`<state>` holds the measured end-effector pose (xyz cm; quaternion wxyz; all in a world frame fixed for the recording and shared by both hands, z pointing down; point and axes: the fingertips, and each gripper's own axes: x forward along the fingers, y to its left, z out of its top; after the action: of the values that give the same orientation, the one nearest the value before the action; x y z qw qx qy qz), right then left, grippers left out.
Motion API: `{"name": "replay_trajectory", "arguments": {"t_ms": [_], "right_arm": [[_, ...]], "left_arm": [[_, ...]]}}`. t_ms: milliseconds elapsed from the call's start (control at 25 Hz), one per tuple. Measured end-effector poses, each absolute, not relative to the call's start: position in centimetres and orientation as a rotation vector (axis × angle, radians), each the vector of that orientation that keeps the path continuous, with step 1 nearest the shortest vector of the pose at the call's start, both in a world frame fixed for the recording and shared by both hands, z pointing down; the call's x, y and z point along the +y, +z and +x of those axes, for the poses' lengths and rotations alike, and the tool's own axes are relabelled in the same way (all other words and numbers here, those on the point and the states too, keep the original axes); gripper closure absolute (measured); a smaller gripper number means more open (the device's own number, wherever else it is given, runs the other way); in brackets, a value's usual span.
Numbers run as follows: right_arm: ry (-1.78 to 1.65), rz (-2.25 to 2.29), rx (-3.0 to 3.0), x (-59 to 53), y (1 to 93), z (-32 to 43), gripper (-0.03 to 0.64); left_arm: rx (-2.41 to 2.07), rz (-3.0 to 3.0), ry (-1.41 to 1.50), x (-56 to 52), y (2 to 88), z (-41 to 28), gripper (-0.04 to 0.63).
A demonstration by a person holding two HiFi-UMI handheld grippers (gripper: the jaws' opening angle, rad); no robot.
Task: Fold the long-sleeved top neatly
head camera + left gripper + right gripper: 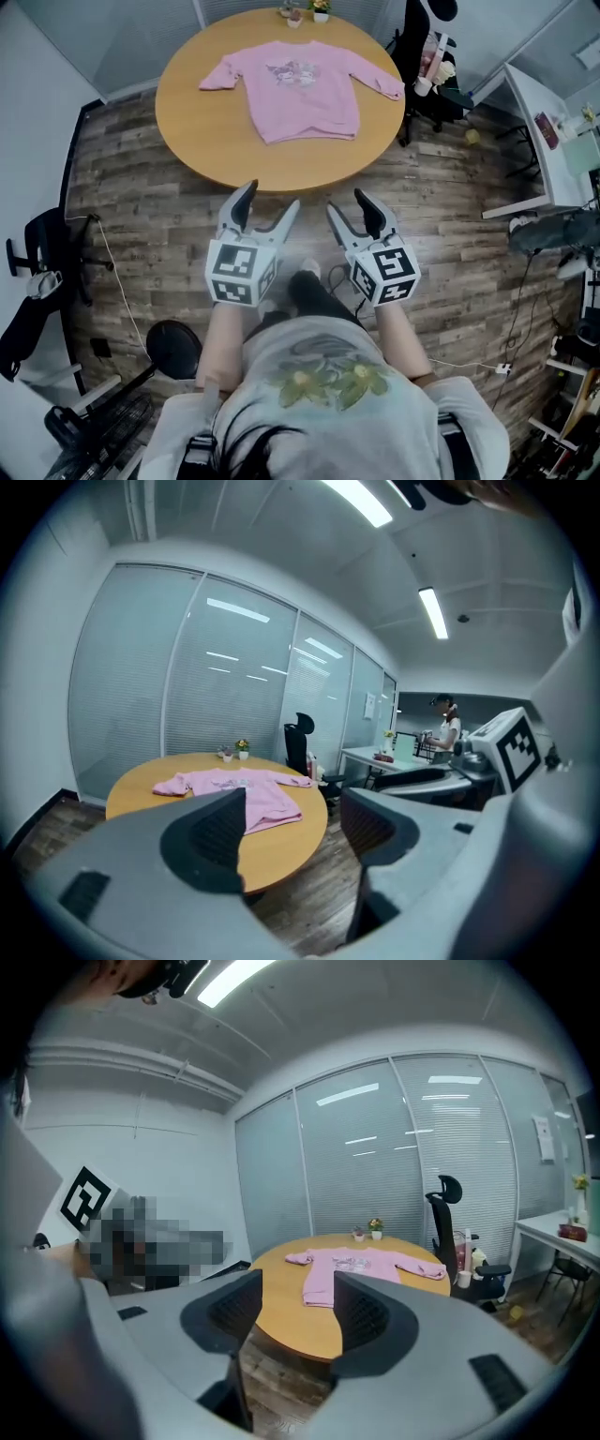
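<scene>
A pink long-sleeved top (298, 84) lies flat on the round wooden table (216, 141), sleeves spread out to both sides, hem toward me. It also shows in the left gripper view (234, 789) and the right gripper view (361, 1267). My left gripper (270, 199) and right gripper (349, 204) hover side by side over the floor, short of the table's near edge. Both stand open with nothing between the jaws.
Two small potted plants (307, 11) sit at the table's far edge. A black office chair (427, 66) stands to the table's right, beside a white desk (544, 141). Another black chair (42, 272) is at the left. A person (448, 728) stands at a far desk.
</scene>
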<state>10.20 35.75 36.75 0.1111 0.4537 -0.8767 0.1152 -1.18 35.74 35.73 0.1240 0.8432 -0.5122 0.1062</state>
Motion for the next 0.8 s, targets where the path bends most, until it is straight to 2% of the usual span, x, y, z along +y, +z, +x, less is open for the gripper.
{"name": "replay_trajectory", "arguments": {"t_ms": [800], "right_arm": [[0.425, 1.21, -2.552, 21.9, 40.6, 15.4, 0.388]], "left_arm": [[-1.643, 2.272, 0.4, 22.8, 39.7, -0.6, 0.299]]}}
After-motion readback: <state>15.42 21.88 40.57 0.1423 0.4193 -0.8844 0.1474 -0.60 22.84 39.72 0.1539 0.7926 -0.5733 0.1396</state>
